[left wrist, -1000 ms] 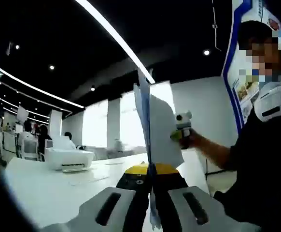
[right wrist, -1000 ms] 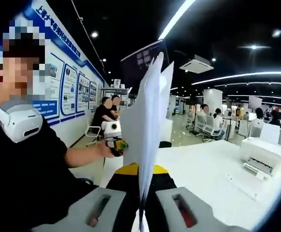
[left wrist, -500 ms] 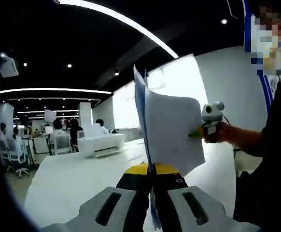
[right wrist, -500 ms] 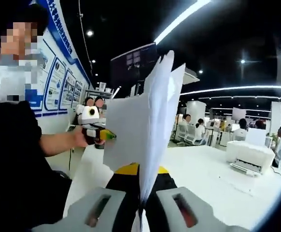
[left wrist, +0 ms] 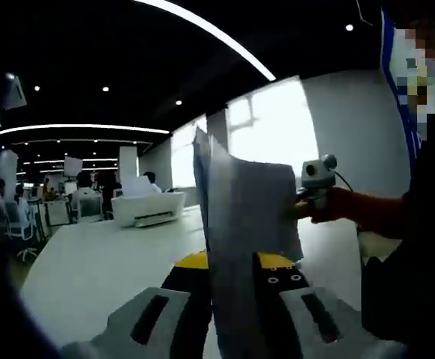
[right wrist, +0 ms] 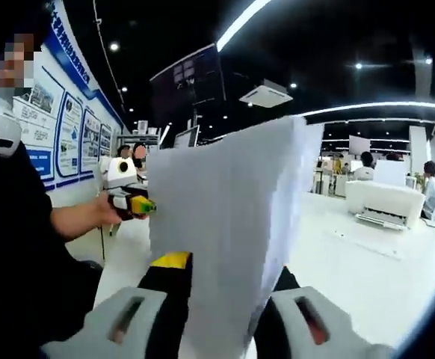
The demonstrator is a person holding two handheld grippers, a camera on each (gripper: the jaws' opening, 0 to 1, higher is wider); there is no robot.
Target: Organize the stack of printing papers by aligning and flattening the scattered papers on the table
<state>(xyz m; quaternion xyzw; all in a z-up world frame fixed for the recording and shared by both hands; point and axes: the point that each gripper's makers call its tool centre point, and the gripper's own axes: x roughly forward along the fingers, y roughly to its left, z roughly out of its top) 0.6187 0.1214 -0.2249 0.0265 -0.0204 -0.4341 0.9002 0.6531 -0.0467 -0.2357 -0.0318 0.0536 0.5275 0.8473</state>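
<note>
step: squaring the sheaf of white printing papers in the air above the white bench | left gripper and right gripper: jaws each clamped on an opposite edge | next: likely lower, tap edges level on the bench, lay flat

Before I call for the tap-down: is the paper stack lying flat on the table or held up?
Held up. The paper stack stands on edge between both grippers, above the white table.
</note>
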